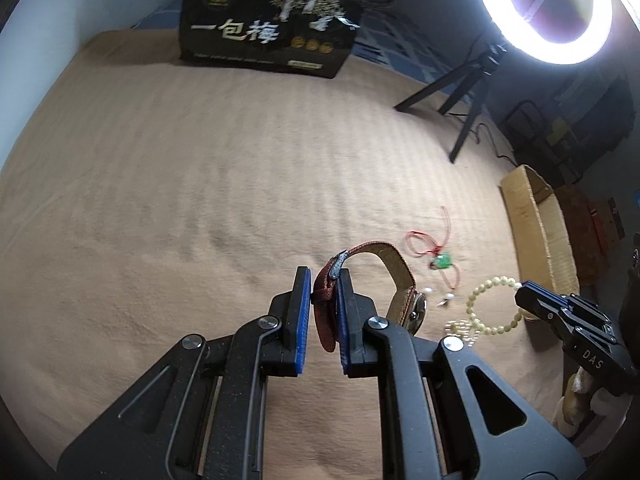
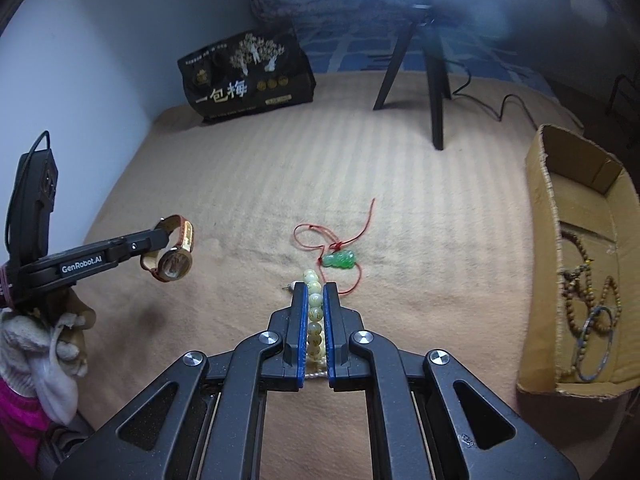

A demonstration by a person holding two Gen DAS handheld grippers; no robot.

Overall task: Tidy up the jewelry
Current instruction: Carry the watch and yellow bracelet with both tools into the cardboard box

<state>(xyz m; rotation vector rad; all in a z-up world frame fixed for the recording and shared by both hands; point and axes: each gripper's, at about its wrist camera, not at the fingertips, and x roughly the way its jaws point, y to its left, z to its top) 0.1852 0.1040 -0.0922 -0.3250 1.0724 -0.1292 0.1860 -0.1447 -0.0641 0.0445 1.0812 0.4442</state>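
My left gripper point(image 1: 323, 280) is shut on the red-brown strap of a wristwatch point(image 1: 384, 276) and holds it above the beige blanket; the watch face point(image 2: 176, 266) hangs below the fingers in the right wrist view. My right gripper point(image 2: 315, 286) is shut on a pale yellow bead bracelet point(image 2: 314, 312), which also shows in the left wrist view point(image 1: 494, 306). A green jade pendant point(image 2: 340, 260) on a red cord lies on the blanket just beyond the right gripper. Small pearl earrings point(image 1: 440, 298) lie near it.
An open cardboard box point(image 2: 540, 248) at the right holds brown bead strands point(image 2: 584, 276) and a metal bangle point(image 2: 594, 344). A black printed bag point(image 2: 244, 76) stands at the back. A ring light tripod point(image 2: 432, 60) stands at the back right, with its cable on the blanket.
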